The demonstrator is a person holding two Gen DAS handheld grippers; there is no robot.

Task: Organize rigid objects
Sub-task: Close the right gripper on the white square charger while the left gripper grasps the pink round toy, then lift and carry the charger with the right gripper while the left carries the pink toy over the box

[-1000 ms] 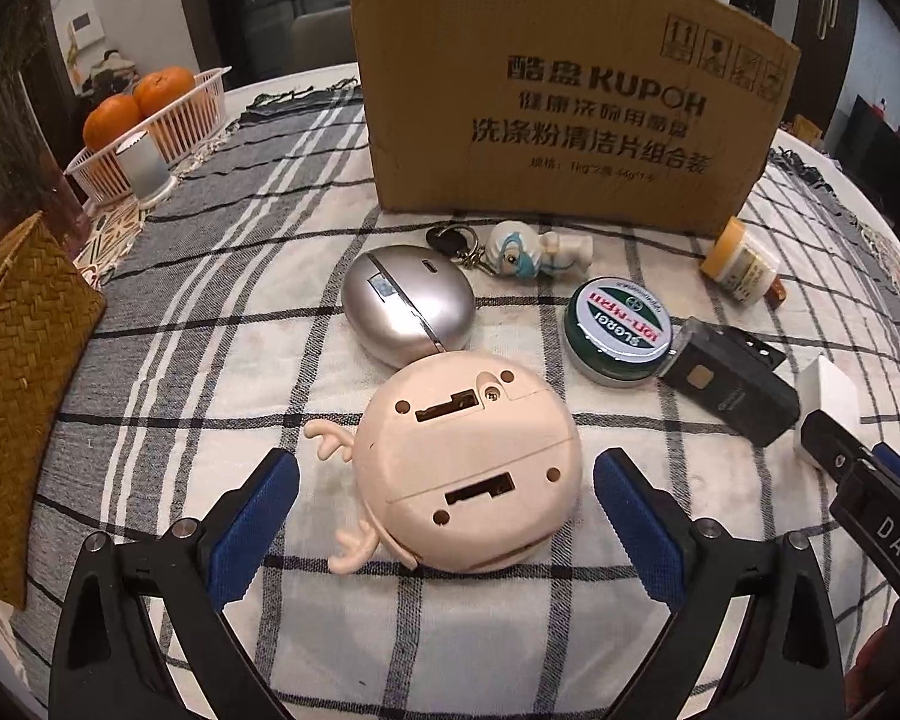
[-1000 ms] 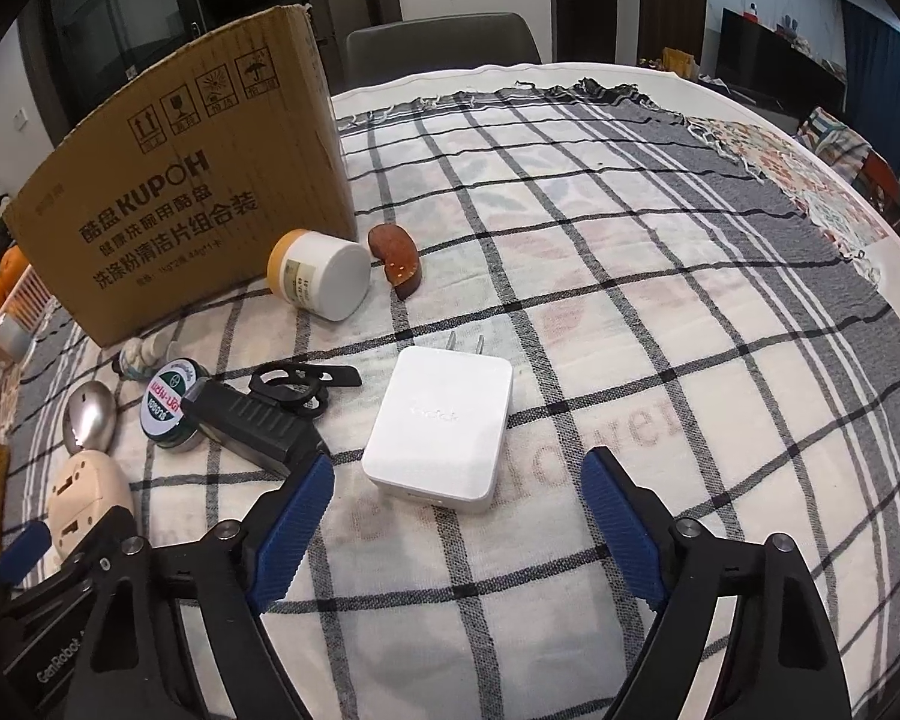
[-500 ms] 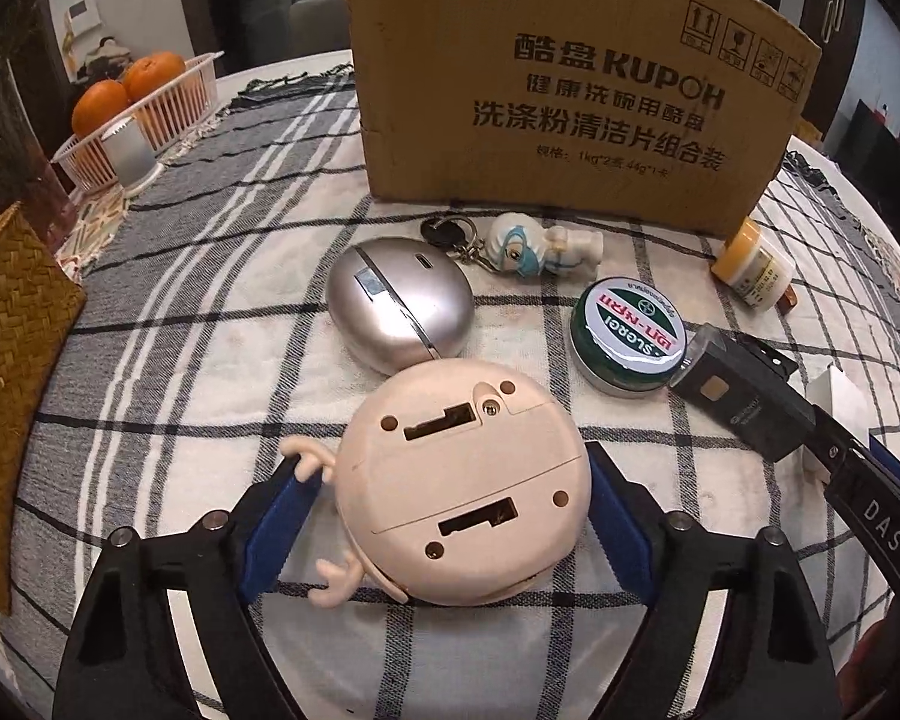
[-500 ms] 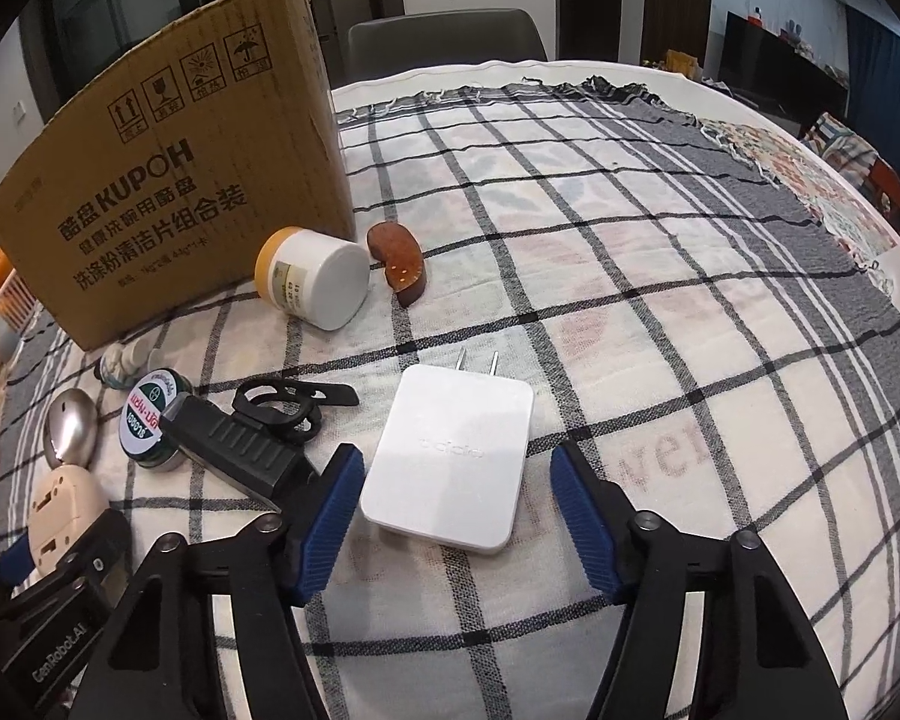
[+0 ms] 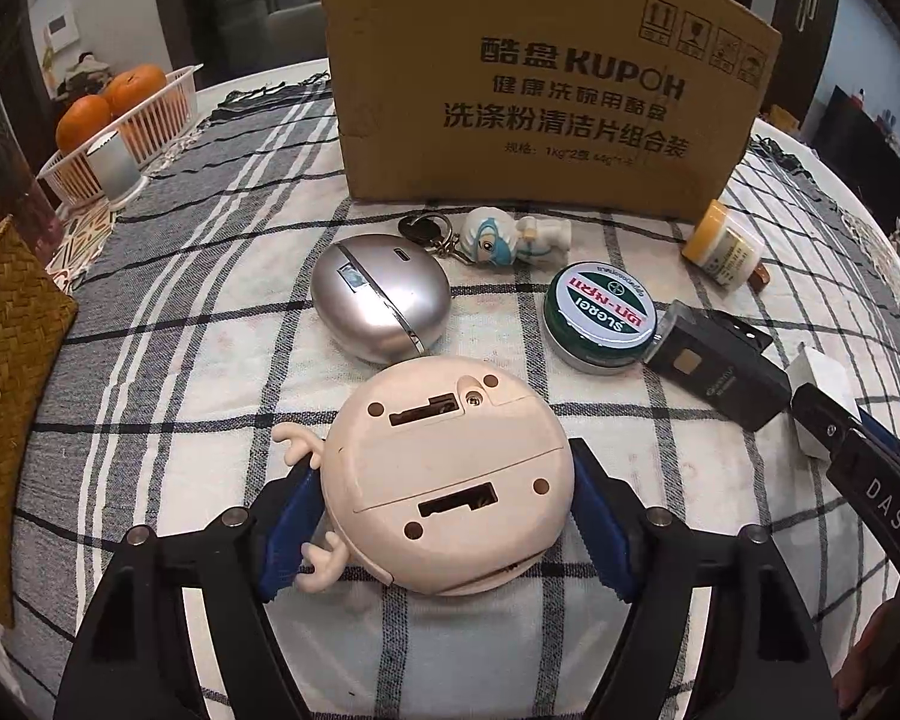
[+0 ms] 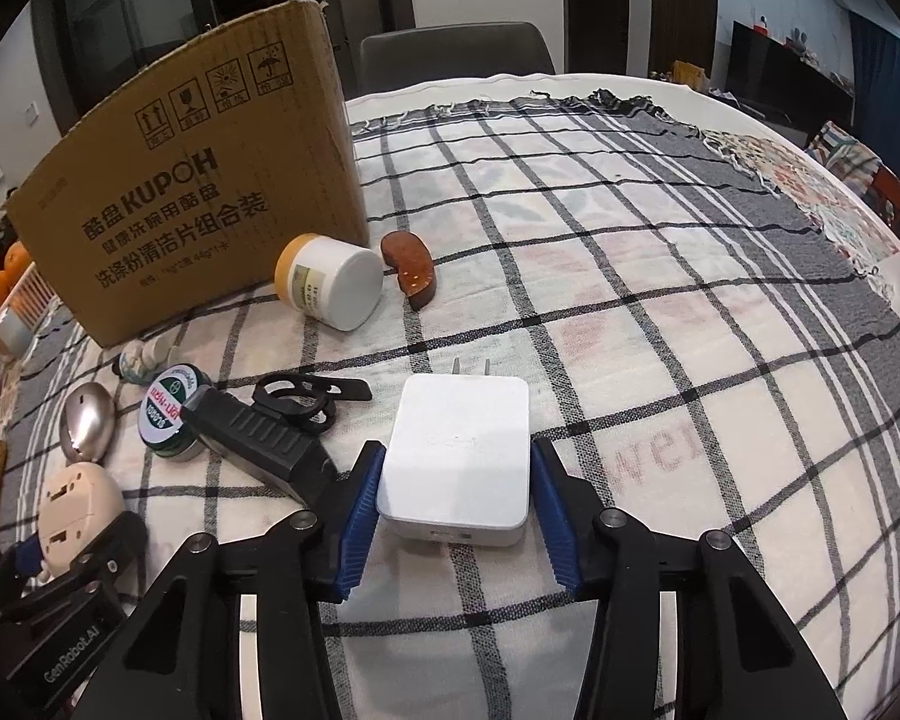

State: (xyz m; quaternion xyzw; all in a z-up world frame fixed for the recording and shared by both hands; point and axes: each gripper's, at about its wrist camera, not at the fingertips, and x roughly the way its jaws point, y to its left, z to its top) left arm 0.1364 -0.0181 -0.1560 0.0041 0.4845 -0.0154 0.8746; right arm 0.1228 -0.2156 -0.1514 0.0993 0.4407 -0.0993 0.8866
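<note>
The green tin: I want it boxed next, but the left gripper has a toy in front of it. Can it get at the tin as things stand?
Probably not yet. The left gripper is closing around the pink toy; the green tin lies uncovered beyond, beside the black device.

So the cardboard box (image 5: 546, 90) stands at the back of the table (image 6: 660, 300). In front of it, left to right: keyring figure (image 5: 513, 235), tin (image 5: 600, 315), jar (image 5: 723, 246). An egg-shaped case (image 5: 381, 303) lies left of the tin, with the deer toy (image 5: 444, 480) in front, maybe touching it. The charger (image 6: 459, 456) sits further right, and the fruit basket (image 5: 144, 132) far left.
</note>
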